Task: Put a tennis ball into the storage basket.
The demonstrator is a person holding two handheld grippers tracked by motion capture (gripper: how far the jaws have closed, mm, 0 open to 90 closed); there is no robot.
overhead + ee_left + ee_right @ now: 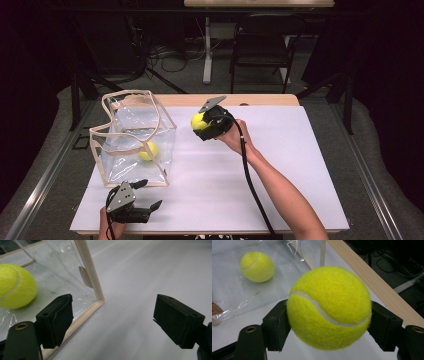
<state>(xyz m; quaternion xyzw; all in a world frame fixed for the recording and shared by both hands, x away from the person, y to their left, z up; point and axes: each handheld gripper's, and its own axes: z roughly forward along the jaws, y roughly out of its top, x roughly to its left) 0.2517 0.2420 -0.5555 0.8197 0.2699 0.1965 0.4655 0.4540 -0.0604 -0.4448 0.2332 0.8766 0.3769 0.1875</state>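
Here the right claw (329, 322) clamps a fuzzy round tennis ball (329, 307); the left claw (113, 320) gapes beside the clear plastic box (135, 140).

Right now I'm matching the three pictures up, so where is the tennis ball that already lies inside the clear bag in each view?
High view: the ball in the bag lies left of centre, low in the clear bag, behind its front wall.
Left gripper view: upper left, beyond the left tool's jaw.
Right gripper view: upper left, behind the held ball.
Shared landmark: the bag's tan edging.
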